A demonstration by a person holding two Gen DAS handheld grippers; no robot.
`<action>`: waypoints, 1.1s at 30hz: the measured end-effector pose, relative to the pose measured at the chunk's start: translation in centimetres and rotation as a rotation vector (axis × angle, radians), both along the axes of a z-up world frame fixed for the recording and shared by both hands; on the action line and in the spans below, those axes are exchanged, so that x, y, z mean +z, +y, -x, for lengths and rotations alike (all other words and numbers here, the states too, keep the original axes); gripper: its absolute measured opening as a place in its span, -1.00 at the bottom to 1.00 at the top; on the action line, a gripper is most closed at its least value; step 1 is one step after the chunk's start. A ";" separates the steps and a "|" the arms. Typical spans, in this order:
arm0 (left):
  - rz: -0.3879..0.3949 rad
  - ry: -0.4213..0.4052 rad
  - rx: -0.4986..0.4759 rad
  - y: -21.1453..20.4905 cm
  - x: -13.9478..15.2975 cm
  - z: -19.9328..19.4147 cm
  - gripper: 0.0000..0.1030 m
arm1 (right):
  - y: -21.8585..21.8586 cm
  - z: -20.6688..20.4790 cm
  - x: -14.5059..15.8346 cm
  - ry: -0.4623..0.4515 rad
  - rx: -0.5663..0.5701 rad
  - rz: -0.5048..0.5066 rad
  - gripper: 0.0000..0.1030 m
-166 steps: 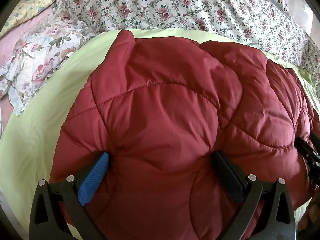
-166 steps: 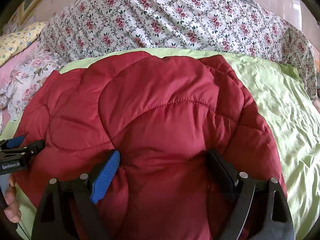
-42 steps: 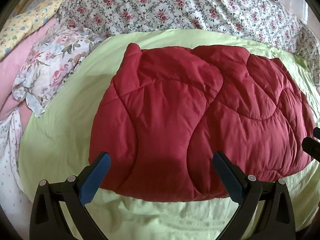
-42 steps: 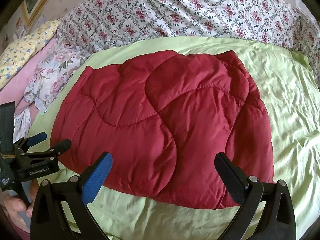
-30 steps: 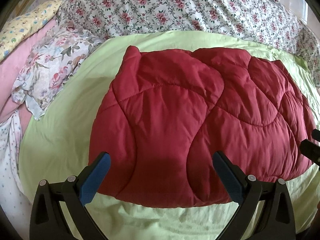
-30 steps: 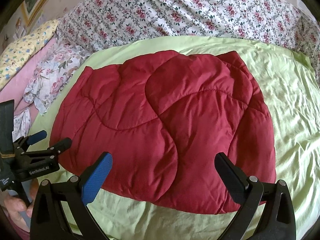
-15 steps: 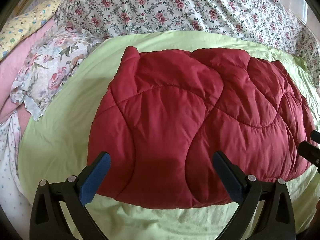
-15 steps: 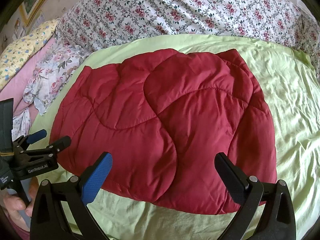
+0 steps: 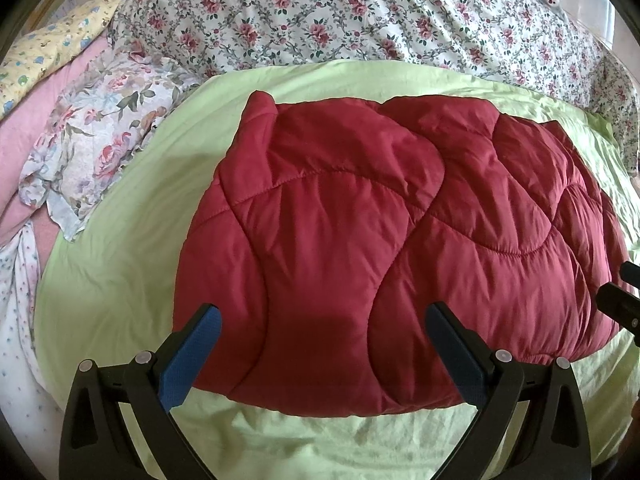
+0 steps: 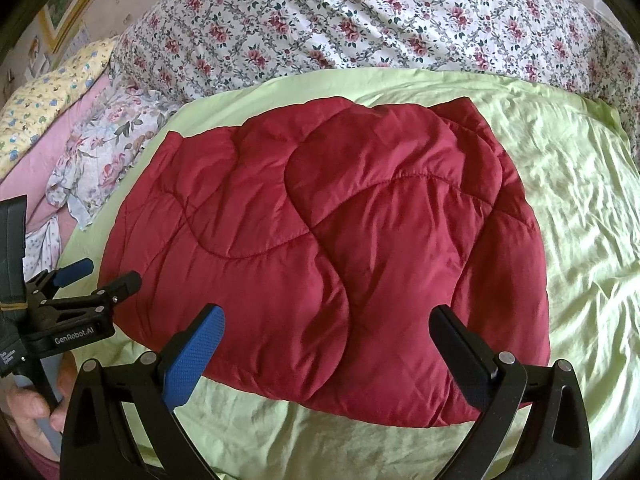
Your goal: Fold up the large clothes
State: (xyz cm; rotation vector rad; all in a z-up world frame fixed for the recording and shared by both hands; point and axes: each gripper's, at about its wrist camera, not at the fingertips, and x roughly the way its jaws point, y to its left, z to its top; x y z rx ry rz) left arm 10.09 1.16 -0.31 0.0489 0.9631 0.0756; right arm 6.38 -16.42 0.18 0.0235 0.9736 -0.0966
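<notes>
Fingers of the left gripper [image 9: 320,344] stood wide apart, holding nothing, above the near edge of the folded red quilted garment [image 9: 384,232], which lay on the light green sheet [image 9: 120,248]. From the right wrist, the right gripper [image 10: 326,346] was likewise spread and empty over that garment's [image 10: 320,240] near edge, floral bedding [image 10: 360,12] lying beyond.

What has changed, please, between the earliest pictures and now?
Both grippers, left and right, came up off the red quilted jacket, where their fingers were pressed in, and now hover open near its front edge. The jacket stays folded on the green sheet.
</notes>
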 end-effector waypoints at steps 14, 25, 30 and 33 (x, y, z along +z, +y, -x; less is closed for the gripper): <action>-0.005 -0.002 -0.004 -0.2 0.3 0.1 0.99 | -0.5 0.2 0.1 -0.003 -0.008 -0.010 0.99; -0.004 -0.001 -0.003 -0.2 0.3 0.0 0.99 | -0.3 0.1 0.2 -0.004 -0.007 -0.013 0.99; -0.004 -0.002 -0.003 -0.2 0.4 -0.1 0.99 | -0.3 0.1 0.3 -0.005 -0.006 -0.016 0.99; -0.004 -0.002 -0.004 -0.3 0.4 -0.2 0.99 | -0.3 0.0 0.3 -0.004 -0.005 -0.017 0.99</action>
